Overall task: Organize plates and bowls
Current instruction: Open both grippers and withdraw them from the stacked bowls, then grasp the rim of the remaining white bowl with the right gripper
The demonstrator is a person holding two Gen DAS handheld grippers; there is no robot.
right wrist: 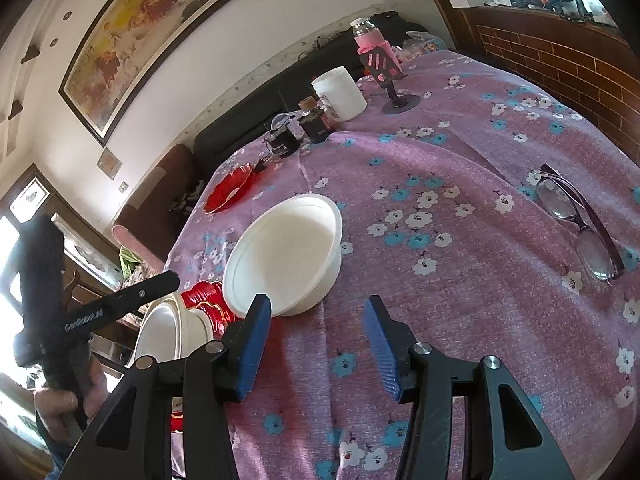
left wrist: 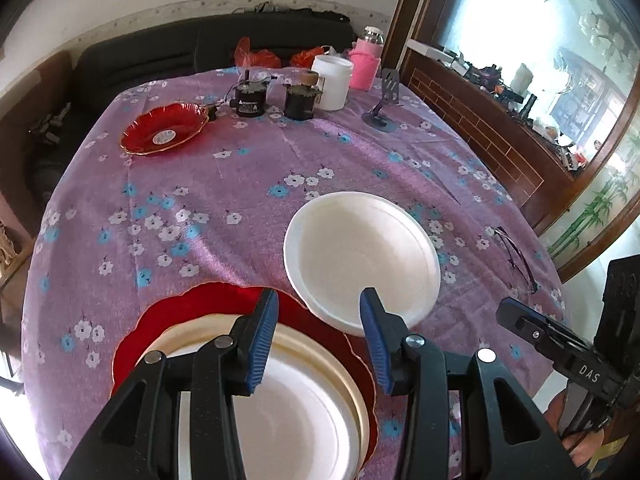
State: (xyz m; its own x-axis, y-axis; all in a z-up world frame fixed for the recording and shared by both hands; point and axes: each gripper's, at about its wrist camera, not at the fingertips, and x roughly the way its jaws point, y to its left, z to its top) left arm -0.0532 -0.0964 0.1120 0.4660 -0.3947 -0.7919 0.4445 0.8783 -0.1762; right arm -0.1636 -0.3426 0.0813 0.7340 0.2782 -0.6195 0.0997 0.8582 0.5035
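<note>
I'm hovering the left tongs (left wrist: pixel 318 336), parted and empty, over the stacked plates (left wrist: pixel 280 400) | right tongs (right wrist: pixel 318 344) gaping, holding nothing, nearing the white bowl (right wrist: pixel 288 252) lying loose on the worktop (right wrist: pixel 460 280), likely stacking it next.

Daylight, bright. Window (left wrist: pixel 532 20) blows out to white glare in left wrist view; white bowl (right wrist: pixel 288 256) partly overexposed. Soft shadows on the counter (right wrist: pixel 460 240). Strong fisheye bending and dark corners at edges. Focus sharp throughout.
</note>
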